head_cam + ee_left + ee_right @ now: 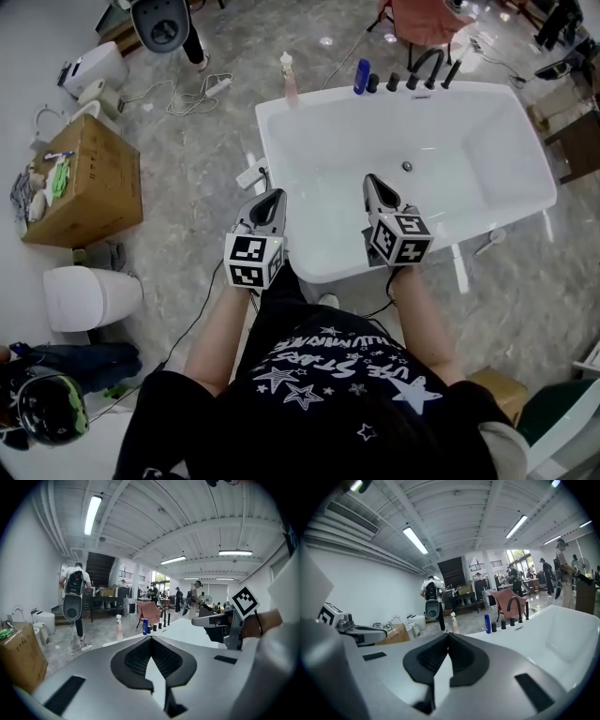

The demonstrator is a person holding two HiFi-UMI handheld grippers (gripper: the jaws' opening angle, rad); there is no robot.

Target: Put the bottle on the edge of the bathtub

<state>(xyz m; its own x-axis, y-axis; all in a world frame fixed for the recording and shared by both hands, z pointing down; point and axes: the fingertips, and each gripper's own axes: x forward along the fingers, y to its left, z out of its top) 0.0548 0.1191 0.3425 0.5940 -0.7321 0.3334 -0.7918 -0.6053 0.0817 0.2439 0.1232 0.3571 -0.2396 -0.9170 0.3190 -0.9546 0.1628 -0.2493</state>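
A white bathtub [525, 141] fills the middle of the head view. A pale pink pump bottle [288, 80] stands upright at its far left corner, and a blue bottle [361, 77] stands on the far rim beside black tap fittings [427, 67]. My left gripper [274, 197] hovers over the tub's near left rim, shut and empty. My right gripper [372, 180] hangs over the basin, shut with nothing in it. Both point toward the bottles, far short of them. The pump bottle [119, 627] [453, 624] and the blue bottle [145, 626] [487, 623] show beyond the shut jaws.
A cardboard box [89, 183] and a white toilet [89, 298] stand on the floor at the left, with cables [178, 94] trailing behind. A pink chair [427, 19] sits beyond the tub. The drain [406, 167] lies mid-basin. Several people stand in the far room.
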